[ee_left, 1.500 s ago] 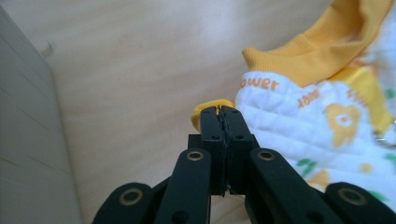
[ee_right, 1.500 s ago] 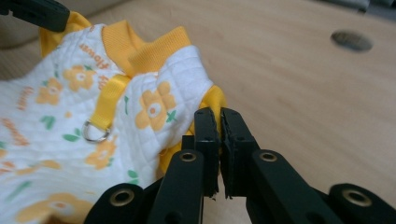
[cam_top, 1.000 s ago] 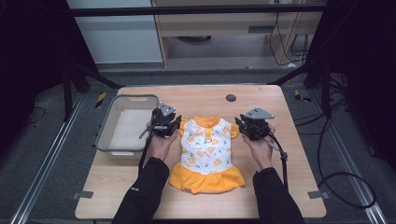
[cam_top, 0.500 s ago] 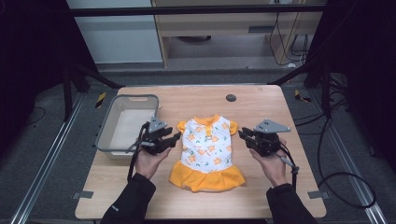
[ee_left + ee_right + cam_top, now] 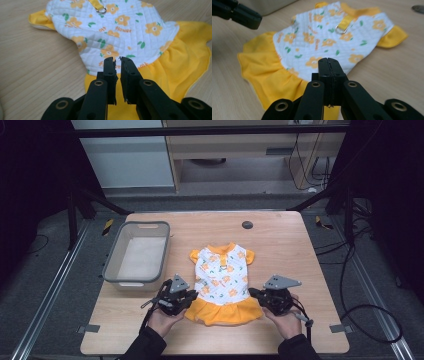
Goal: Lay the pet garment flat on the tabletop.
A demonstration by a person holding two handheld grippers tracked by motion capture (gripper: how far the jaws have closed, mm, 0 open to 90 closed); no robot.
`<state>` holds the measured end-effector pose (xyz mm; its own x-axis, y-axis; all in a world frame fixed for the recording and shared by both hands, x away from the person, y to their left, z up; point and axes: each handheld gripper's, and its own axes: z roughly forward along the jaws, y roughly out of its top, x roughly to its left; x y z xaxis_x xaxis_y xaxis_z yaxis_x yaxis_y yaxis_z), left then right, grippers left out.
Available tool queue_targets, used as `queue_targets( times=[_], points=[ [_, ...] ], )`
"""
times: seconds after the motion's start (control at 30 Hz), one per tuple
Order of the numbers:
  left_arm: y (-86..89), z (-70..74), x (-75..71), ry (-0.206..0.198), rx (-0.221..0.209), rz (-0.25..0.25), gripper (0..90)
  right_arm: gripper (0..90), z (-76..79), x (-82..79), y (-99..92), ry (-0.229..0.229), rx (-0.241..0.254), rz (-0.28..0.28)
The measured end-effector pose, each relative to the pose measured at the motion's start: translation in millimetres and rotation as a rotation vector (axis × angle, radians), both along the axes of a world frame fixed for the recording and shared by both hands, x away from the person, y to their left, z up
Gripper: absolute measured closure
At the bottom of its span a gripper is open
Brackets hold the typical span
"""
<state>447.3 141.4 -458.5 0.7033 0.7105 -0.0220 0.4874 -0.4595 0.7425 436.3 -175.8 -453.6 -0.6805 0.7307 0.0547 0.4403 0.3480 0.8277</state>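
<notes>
A small dress (image 5: 222,275), quilted white with orange flowers and a yellow skirt, lies flat in the middle of the wooden table (image 5: 280,245). My left gripper (image 5: 192,296) is at the skirt's left edge. In the left gripper view its jaws (image 5: 117,60) hover over the waist seam of the dress (image 5: 112,25); they have just been closing, leaving a thin slit with nothing seen in it. My right gripper (image 5: 252,293) is at the skirt's right edge. The right gripper view has it (image 5: 329,60) with jaws closed together, empty, just over the dress (image 5: 319,37).
A grey plastic bin (image 5: 112,270) stands at the table's left, close behind the left gripper. A small black disc (image 5: 247,224) sits near the far edge. The left gripper's jaws (image 5: 242,13) also appear at the top left of the right gripper view.
Both hands have drawn back toward the near table edge, from beside the dress's sleeves to beside its skirt. Both pairs of jaws have narrowed.
</notes>
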Motion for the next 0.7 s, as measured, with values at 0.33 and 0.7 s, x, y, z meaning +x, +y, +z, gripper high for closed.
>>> queue_targets(
  times=[0.33,0.7],
  points=[
    [-4.9,-27.5,-7.0,0.086,0.070,-0.044,81.2,88.9,-35.6,-2.9,11.4,0.099,-0.073,0.022],
    [-4.0,-32.3,-25.1,0.105,0.071,-0.059,81.2,87.4,-42.6,-8.9,4.8,0.137,-0.121,0.012]
  ],
)
